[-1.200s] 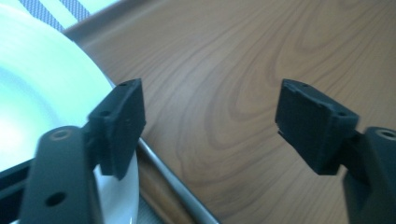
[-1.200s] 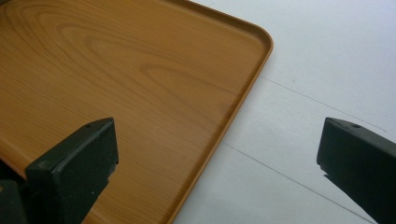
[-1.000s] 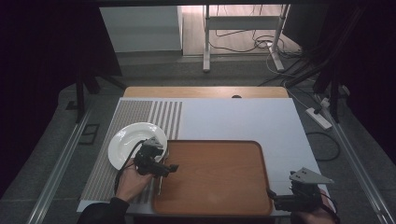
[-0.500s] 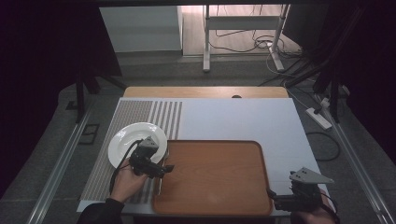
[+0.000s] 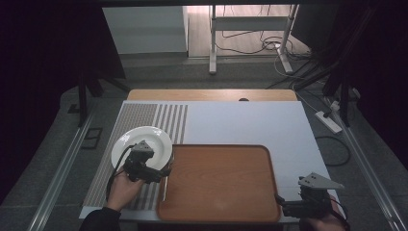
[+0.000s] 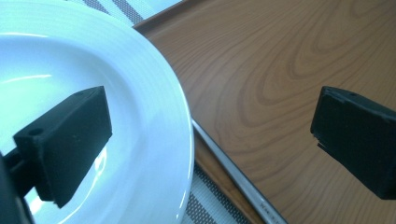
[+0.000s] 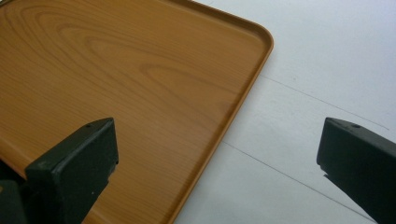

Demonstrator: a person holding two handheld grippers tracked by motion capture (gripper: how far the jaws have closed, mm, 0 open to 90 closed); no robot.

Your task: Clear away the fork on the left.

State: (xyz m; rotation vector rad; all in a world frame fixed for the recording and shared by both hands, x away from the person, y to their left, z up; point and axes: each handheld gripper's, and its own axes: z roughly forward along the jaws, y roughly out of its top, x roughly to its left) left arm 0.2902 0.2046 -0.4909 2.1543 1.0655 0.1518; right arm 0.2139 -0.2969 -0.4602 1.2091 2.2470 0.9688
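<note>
White round ceramic plate (image 5: pixel 142 144) lies on the striped grey mat (image 5: pixel 115 159) in the high view, just beside the left edge of the brown wooden tray with rounded corners (image 5: pixel 219 180). Your left gripper (image 5: pixel 161 173) hangs over the near-right rim of the plate, and a thin silver utensil, maybe a knife (image 5: pixel 164 188), lies along the left rim of the tray. Your right gripper (image 5: pixel 281 204) waits at the near-right corner of the tray, over the white table (image 5: pixel 250 122).

From the left gripper view, the jaws stand wide apart with nothing between them: one jaw is over the plate (image 6: pixel 140 116), the other over the tray (image 6: pixel 261 70). The knife (image 6: pixel 233 175) rests on the tray rim between them. If you want the plate, I think you should turn the hand so that one jaw goes under the rim and one over it, and close slowly, because glazed ceramic slips easily. Keep away from the knife.

From the right gripper view, the jaws are also wide and empty, one over the tray corner (image 7: pixel 252 42), the other over the table (image 7: pixel 327 60). Keep this hand ready to steady the tray
</note>
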